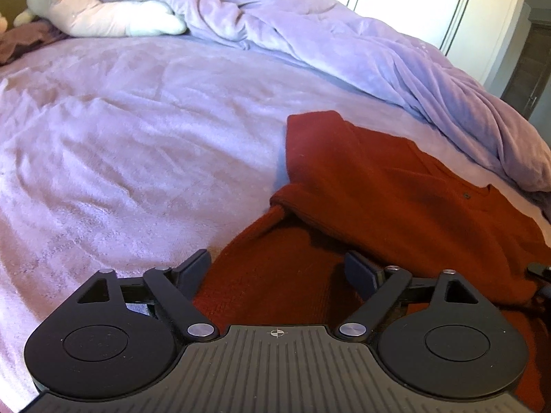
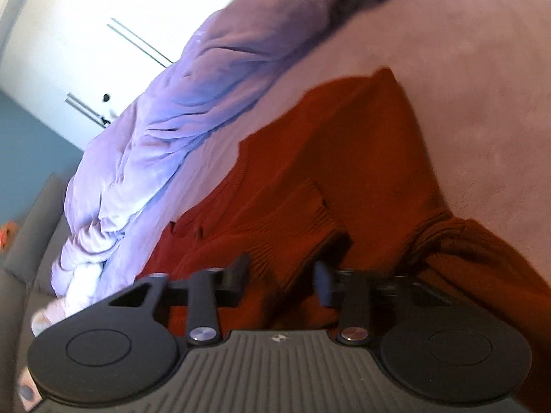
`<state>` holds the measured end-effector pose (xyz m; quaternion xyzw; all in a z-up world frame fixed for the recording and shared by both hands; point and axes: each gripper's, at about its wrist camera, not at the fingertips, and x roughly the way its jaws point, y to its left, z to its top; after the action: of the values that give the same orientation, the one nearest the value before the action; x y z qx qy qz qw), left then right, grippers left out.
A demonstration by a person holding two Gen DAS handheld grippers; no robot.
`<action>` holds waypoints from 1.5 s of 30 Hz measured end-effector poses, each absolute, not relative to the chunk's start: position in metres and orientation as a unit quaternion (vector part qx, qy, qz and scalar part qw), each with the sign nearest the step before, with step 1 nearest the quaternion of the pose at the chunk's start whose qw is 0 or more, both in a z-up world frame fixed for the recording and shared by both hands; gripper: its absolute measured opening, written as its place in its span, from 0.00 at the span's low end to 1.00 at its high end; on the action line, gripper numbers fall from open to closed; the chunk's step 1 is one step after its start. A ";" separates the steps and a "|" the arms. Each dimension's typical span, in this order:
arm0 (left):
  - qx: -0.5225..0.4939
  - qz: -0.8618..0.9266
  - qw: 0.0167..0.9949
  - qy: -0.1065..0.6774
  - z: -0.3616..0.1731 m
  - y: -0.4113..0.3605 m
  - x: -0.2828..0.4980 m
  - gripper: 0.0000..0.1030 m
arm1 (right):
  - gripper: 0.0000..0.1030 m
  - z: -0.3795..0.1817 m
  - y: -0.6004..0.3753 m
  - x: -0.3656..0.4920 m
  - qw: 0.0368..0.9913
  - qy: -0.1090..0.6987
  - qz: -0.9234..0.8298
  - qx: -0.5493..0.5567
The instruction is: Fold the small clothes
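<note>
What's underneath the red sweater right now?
The red sweater lies flat on the lilac bed cover, which shows all round its far edges. One sleeve is partly tucked under the body panel. Whatever else lies beneath the knit is covered.

No text, label, brand or number can be read in either view. The only sign is a small crosshair mark on the ribbed grey gripper body (image 1: 276, 333), centred at its front edge.

Both wrist cameras sit low and close over the bed (image 1: 137, 137), angled down; the right one's rolled. Shared: sweater (image 1: 378, 186) and duvet (image 1: 310, 34).
</note>
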<state>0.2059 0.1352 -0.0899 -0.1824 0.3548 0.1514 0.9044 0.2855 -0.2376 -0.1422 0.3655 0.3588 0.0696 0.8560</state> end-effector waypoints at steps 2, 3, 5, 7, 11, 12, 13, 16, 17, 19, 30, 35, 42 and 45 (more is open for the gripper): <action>-0.179 0.155 0.904 0.356 -0.090 0.134 0.206 0.87 | 0.05 -0.146 -0.235 0.292 0.855 0.359 0.070 0.367; -0.178 0.156 0.903 0.358 -0.089 0.134 0.207 0.87 | 0.05 -0.144 -0.233 0.295 0.857 0.359 0.067 0.362; -0.179 0.158 0.901 0.363 -0.087 0.134 0.209 0.87 | 0.05 -0.131 -0.229 0.294 0.871 0.348 0.069 0.340; -0.181 0.161 0.899 0.365 -0.087 0.136 0.211 0.87 | 0.05 -0.104 -0.223 0.286 0.903 0.299 0.083 0.296; -0.187 0.168 0.897 0.364 -0.087 0.137 0.212 0.87 | 0.05 -0.073 -0.237 0.269 0.921 0.210 0.099 0.313; -0.188 0.169 0.896 0.365 -0.087 0.137 0.212 0.87 | 0.05 -0.073 -0.240 0.264 0.930 0.199 0.086 0.296; -0.187 0.171 0.896 0.366 -0.086 0.137 0.212 0.87 | 0.05 -0.077 -0.242 0.260 0.938 0.197 0.074 0.275; -0.188 0.174 0.892 0.371 -0.082 0.135 0.212 0.87 | 0.05 -0.111 -0.247 0.267 0.932 0.274 0.034 0.234; -0.189 0.173 0.893 0.370 -0.078 0.134 0.211 0.87 | 0.05 -0.125 -0.247 0.271 0.925 0.310 0.023 0.219; -0.186 0.167 0.900 0.357 -0.068 0.130 0.209 0.87 | 0.05 -0.140 -0.248 0.270 0.923 0.319 0.026 0.211; -0.147 0.121 0.918 0.348 -0.046 0.098 0.252 0.87 | 0.06 -0.108 -0.242 0.273 0.956 0.267 0.034 0.115; -0.112 0.110 0.928 0.337 -0.045 0.089 0.264 0.88 | 0.17 -0.115 -0.261 0.263 0.949 0.289 -0.071 0.107; -0.096 0.087 0.924 0.360 -0.075 0.064 0.317 0.92 | 0.18 -0.101 -0.172 0.275 0.960 0.270 0.071 0.026; -0.028 0.118 0.920 0.372 -0.096 0.059 0.326 0.96 | 0.18 -0.118 -0.129 0.287 0.948 0.289 0.130 -0.031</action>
<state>0.3256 0.0588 -0.0965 -0.0279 0.3721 0.1182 0.9202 0.2871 -0.1288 -0.1177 -0.0308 0.2888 0.1299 0.9480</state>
